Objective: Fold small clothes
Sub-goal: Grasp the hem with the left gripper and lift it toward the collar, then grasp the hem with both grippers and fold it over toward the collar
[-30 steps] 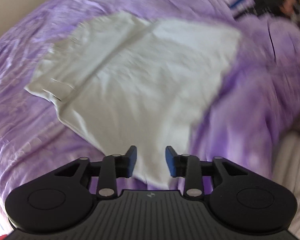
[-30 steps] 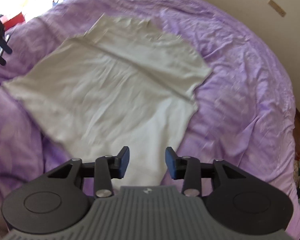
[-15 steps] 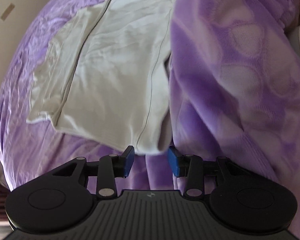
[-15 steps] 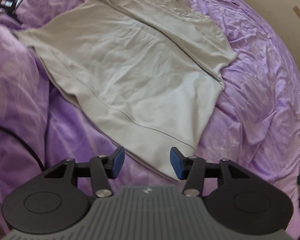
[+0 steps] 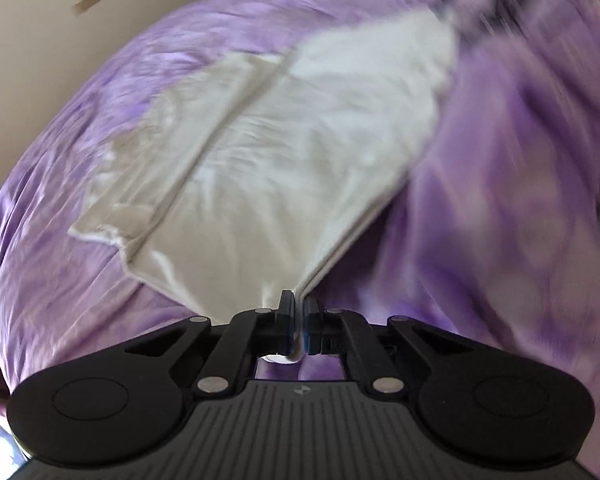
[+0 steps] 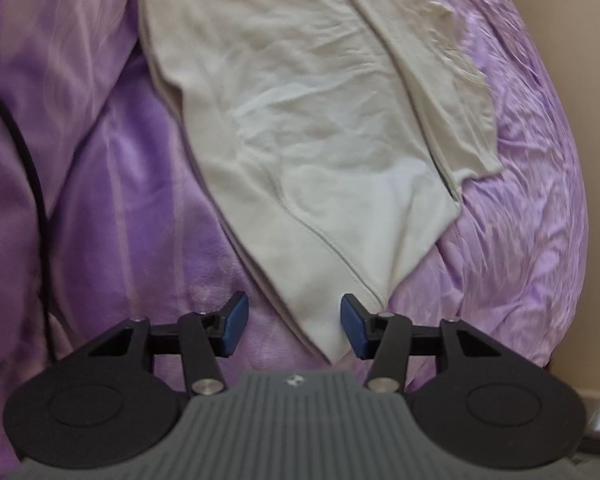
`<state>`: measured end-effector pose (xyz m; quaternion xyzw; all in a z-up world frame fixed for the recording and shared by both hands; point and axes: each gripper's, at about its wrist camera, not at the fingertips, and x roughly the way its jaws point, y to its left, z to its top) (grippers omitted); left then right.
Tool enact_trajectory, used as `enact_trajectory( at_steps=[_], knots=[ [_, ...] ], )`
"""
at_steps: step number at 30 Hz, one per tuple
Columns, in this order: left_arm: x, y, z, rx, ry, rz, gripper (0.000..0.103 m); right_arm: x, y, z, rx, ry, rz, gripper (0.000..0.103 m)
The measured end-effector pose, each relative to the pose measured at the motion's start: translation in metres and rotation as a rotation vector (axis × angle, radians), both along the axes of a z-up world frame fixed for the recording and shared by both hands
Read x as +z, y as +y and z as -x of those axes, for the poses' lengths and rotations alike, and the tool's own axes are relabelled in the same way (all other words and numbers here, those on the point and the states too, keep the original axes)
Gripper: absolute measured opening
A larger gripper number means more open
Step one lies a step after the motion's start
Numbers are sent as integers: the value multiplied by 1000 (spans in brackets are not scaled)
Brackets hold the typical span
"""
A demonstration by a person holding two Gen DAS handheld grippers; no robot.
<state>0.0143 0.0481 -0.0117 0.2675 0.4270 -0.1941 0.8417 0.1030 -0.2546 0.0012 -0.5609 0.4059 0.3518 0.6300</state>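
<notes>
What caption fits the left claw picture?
Left claw pinches a corner of the cream shirt on the purple blanket.

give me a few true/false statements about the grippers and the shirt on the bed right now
1. The left gripper is shut on a corner of the cream shirt. True.
2. The right gripper is clamped on the shirt. False: its jaws stand open, with the shirt's hem corner lying between them.
3. The shirt lies on a purple bedspread. True.
4. The shirt is already folded into a small square. False: it is still spread out, with a sleeve showing.
5. A black cable runs over the bedding. True.
</notes>
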Motion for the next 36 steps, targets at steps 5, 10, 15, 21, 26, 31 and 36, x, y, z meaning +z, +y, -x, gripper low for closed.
enact_trajectory(
  at_steps=[5, 10, 15, 21, 26, 31, 36],
  knots=[
    [29, 12, -4, 125, -45, 115, 3, -21, 1, 8, 119, -99, 79, 46],
    [37, 23, -11, 183, -47, 162, 3, -25, -12, 18, 213, -155, 127, 26],
    [42, 25, -11, 204, -76, 179, 3, -6, -22, 6, 116, -215, 20, 0],
    [64, 25, -11, 241, -156, 177, 3, 49, -37, -18, -126, -322, -276, 0],
    [98, 27, -6, 273, -286, 165, 3, 83, -39, -19, -171, -422, -412, 0],
    [128, 23, -1, 263, -373, 119, 3, 114, -38, -15, -174, -535, -472, 0],
    [149, 24, -19, 264, -437, 66, 3, 136, -34, -31, -196, -593, -510, 0]
  ],
)
